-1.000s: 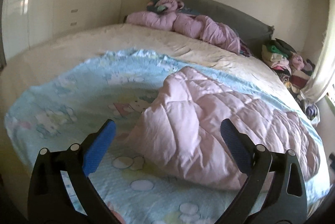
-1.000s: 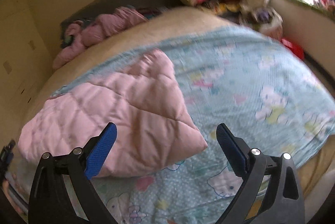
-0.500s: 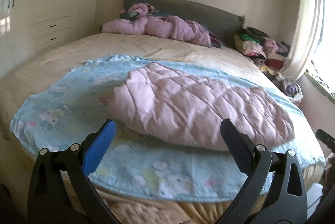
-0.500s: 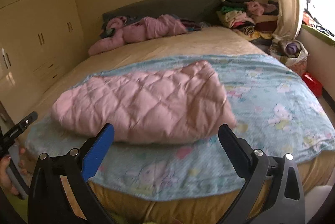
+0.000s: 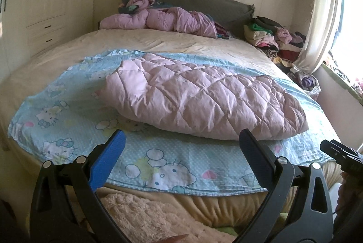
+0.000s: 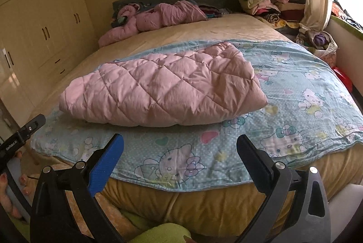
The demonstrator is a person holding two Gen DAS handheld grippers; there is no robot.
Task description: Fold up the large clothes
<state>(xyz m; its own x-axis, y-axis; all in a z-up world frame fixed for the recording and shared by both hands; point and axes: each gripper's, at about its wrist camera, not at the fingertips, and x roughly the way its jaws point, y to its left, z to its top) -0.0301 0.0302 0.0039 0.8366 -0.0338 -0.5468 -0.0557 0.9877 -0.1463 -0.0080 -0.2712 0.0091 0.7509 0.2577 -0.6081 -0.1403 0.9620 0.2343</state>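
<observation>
A folded pink quilted coat (image 5: 199, 97) lies across the blue cartoon-print sheet (image 5: 172, 170) on the bed (image 5: 158, 43), in the middle of the left wrist view and toward ten o'clock in the right. The left hand-held gripper (image 5: 181, 152) hovers off the foot of the bed, fingers spread wide, gripping nothing. The right hand-held gripper (image 6: 180, 154) is likewise wide apart and empty. At twelve o'clock a crumpled pink jacket (image 5: 158, 20) rests against the grey headboard (image 5: 204, 4); at two o'clock sits a clothes pile (image 5: 270, 36).
</observation>
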